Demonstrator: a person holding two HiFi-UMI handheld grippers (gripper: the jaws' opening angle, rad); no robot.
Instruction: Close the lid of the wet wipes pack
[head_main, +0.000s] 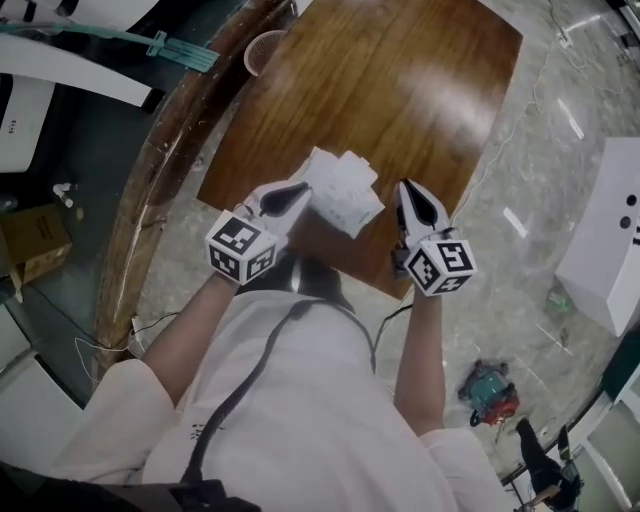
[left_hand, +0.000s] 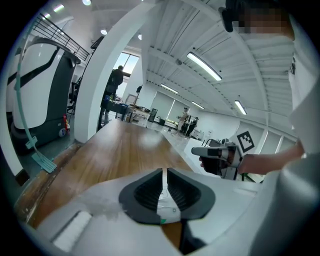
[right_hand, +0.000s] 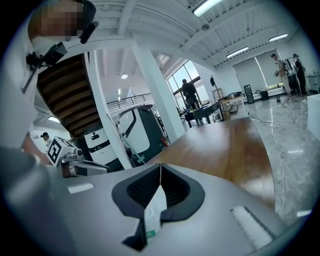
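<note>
Wet wipes pack (head_main: 343, 192) lies on the wooden table (head_main: 400, 90) near the person's edge, between the two grippers. The left gripper (head_main: 298, 192) is just beside the pack, the right gripper (head_main: 407, 190) near it. Both sets of jaws are together and clamp nothing. A flap appears raised on the pack (contents not visible), so closing likely remains to be done.

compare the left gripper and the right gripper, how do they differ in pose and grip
The left gripper points sideways at the left edge of the wipes pack; the right gripper points straight ahead beside its right edge. The left gripper's jaws show a thin slit with the pack's white wrapper in it; the right gripper's jaws meet at the tips. Both pinch the pack.
</note>
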